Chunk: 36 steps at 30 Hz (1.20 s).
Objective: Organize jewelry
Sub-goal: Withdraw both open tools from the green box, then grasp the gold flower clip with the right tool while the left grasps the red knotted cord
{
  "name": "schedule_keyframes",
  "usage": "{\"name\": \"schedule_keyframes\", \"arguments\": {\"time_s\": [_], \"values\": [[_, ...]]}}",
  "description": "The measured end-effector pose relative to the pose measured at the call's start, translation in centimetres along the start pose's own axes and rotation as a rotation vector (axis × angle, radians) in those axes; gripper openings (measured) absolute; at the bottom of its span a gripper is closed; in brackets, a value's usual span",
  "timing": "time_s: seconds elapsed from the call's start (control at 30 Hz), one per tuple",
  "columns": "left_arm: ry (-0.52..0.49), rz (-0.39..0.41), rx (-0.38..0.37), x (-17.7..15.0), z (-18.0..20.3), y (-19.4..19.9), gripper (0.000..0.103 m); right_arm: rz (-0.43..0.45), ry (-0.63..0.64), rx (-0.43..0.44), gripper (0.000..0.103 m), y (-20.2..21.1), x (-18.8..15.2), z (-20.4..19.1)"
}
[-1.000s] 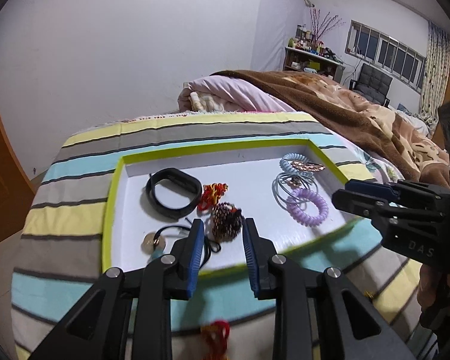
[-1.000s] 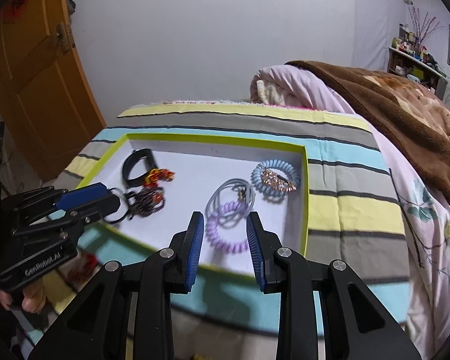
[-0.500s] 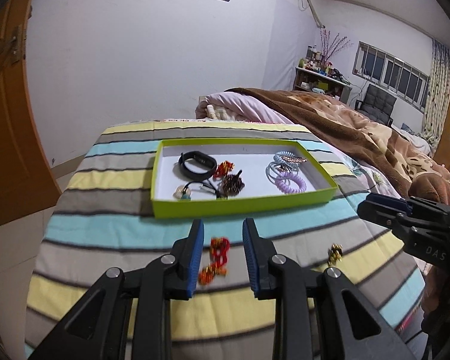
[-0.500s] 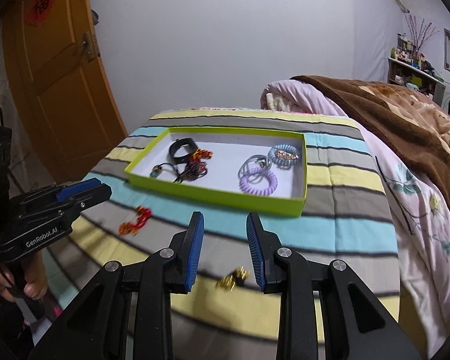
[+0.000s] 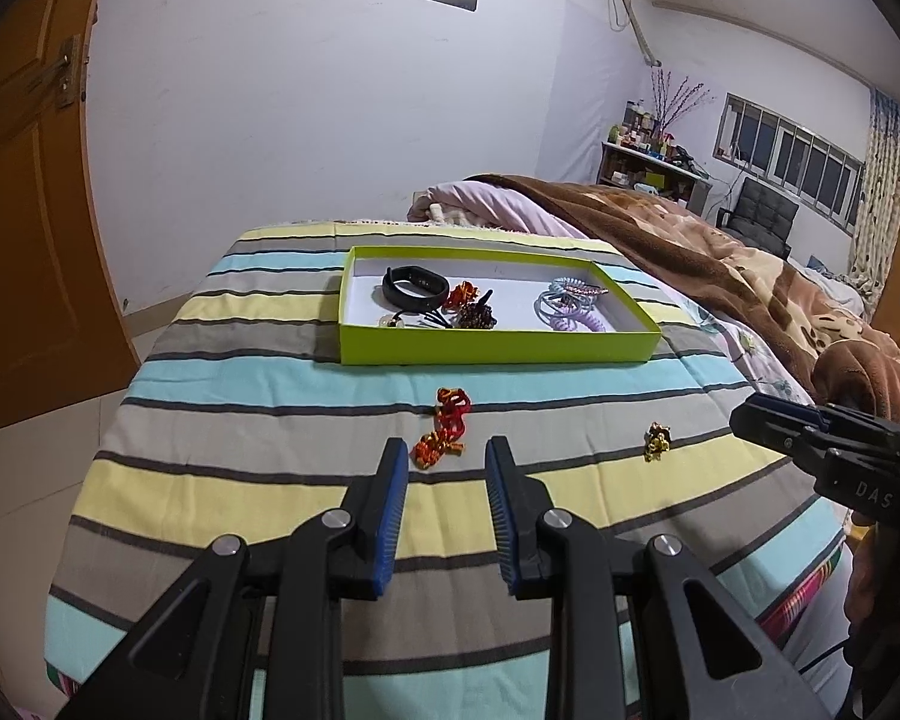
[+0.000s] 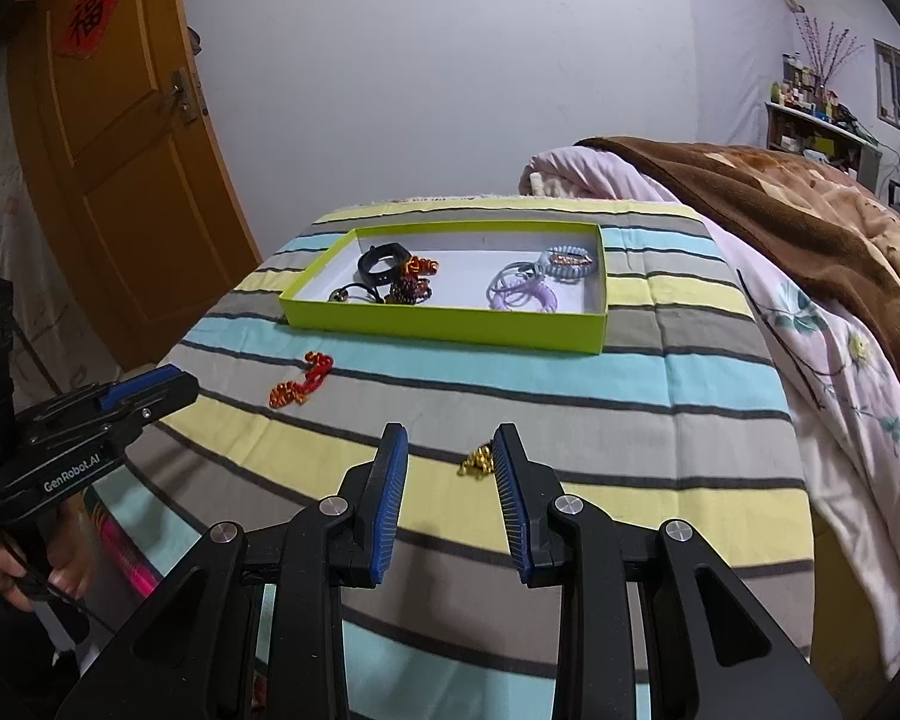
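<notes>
- Striped bedspread (image 5: 258, 402) fills both views now, with the orange door (image 6: 126, 168) at the left and a brown blanket (image 5: 720, 264) heaped at the right — a second ago I was looking almost straight into the tray.
- I have pulled both grippers back and away from the green tray (image 5: 492, 345), so it sits well apart from the fingers, farther up the bed.
- Tray contents look unchanged: black wristband (image 5: 415, 287), dark beaded piece (image 5: 477, 315), lilac spiral hair tie (image 5: 576, 319) and the light blue ones beside it.
- Backing off brings two loose pieces into view on the spread: a red-orange knotted ornament (image 5: 444, 426) and a small gold trinket (image 5: 657, 441).
- Left gripper (image 5: 444, 480) stands released, nothing between its pads, lined up just short of the red ornament.
- Right gripper (image 6: 450, 462) is also released and empty — the gold trinket lies just ahead, near its right-hand finger.
- My reading: those two strays are what remains to go into the tray.
</notes>
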<state>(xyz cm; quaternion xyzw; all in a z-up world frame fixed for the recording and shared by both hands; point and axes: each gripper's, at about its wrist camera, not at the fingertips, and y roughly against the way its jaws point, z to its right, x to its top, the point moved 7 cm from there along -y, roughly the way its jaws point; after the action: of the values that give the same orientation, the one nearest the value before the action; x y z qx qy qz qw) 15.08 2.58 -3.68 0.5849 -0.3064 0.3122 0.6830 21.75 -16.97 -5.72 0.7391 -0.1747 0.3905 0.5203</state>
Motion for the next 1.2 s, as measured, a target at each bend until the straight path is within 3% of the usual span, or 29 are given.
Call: {"name": "schedule_keyframes", "arguments": {"time_s": [0.27, 0.77, 1.2], "values": [[-0.008, 0.031, 0.002, -0.4, 0.2, 1.2, 0.028, 0.019, 0.007, -0.025, 0.030, 1.1, -1.4, 0.0], [-0.026, -0.053, 0.003, -0.5, 0.0, -3.8, 0.028, -0.053, -0.034, -0.040, 0.031, -3.2, -2.0, 1.2], [-0.025, -0.152, -0.040, -0.3, 0.0, -8.2, 0.028, -0.122, -0.064, -0.060, 0.031, -6.4, -1.9, 1.4]]}}
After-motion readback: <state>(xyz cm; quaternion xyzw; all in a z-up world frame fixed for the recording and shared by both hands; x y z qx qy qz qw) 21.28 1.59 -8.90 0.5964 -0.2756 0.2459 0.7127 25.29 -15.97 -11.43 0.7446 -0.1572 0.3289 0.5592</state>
